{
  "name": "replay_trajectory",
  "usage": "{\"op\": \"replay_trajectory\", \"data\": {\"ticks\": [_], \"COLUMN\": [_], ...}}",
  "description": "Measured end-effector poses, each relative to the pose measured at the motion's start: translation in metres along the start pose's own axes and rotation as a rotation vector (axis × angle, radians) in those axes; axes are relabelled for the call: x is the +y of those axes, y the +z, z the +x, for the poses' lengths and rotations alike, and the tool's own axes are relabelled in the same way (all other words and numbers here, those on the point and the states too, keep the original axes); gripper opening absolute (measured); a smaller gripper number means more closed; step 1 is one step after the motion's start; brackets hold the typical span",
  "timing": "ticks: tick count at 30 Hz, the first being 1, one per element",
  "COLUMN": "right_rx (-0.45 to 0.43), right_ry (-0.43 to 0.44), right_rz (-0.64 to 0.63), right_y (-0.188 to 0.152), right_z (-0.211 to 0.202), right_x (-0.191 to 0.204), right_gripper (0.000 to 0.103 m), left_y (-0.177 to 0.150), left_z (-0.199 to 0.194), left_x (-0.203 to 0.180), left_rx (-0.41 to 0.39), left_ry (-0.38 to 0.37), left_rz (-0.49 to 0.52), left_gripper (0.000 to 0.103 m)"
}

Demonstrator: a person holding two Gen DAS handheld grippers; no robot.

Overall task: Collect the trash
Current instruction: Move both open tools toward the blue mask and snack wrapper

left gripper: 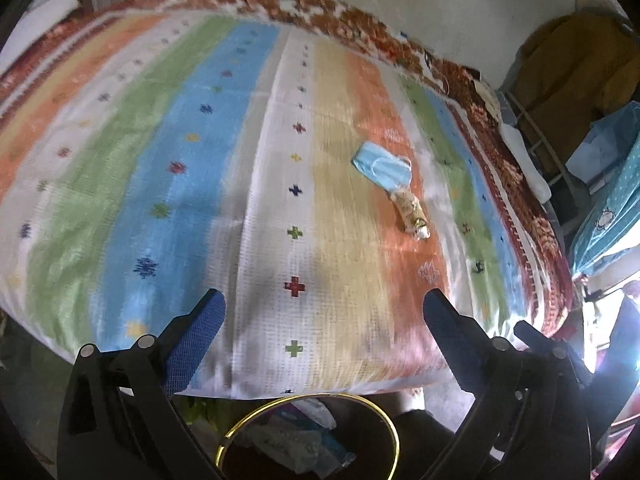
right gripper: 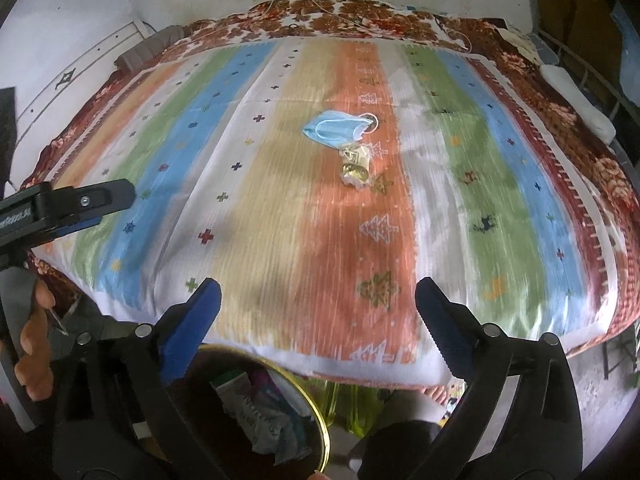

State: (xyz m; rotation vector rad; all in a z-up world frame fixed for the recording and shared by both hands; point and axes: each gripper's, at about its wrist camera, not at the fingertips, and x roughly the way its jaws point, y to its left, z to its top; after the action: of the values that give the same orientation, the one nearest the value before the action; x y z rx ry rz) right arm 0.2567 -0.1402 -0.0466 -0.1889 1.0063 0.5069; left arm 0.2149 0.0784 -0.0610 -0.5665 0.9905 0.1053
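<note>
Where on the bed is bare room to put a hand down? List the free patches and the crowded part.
Free: the green and blue stripes of the bedspread left of the mask, and the near edge above the bin. Also the green and blue stripes on the right. Crowded: the orange stripe's middle, where the mask touches the wrapper.

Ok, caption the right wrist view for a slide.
Open tongs over a striped bedspread, blue face mask and crumpled wrapper ahead.

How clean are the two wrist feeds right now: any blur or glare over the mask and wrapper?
Left wrist: striped cover smeared by motion blur, glare at the right edge, blue mask and wrapper still readable. Right wrist: milder blur, mask and wrapper clear, fisheye bulge.
</note>
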Motion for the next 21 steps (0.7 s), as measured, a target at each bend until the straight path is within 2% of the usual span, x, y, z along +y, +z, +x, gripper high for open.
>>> {"op": "replay_trajectory", "data": {"ticks": [3, 6, 10, 15, 21], "right_rx": [0.014, 0.007, -0.009, -0.070, -0.097], "right_ry": [0.005, 0.017, 0.040, -0.002, -0.022], "right_rz": [-0.010, -0.006, 0.014, 0.037, 0.053], "right_y": [0.006, 0.012, 0.022, 0.029, 0.040], "right_z": [0.011, 0.018, 0.027, 0.039, 0.057], "right_x": [0.001, 0.000, -0.006, -0.016, -0.030], "right_gripper": [0.093, 0.093, 0.093, 0.094, 0.094], "left_y": [0.007, 0.015, 0.028, 0.044, 0.064], "left_z": [0.012, 0.019, 0.033, 0.047, 0.068], "left_x": [0.004, 0.003, 0.004, -0.001, -0.014], "left_rx": [0.034, 0.019, 0.014, -0.041, -0.044], "left_ry": [-0.020, -0.024, -0.086, -0.090, -0.137], "left_rz": [-0.037, -0.038, -0.075, -0.067, -0.028], "left_gripper": [0.097, 0.097, 0.097, 0.097, 0.097]}}
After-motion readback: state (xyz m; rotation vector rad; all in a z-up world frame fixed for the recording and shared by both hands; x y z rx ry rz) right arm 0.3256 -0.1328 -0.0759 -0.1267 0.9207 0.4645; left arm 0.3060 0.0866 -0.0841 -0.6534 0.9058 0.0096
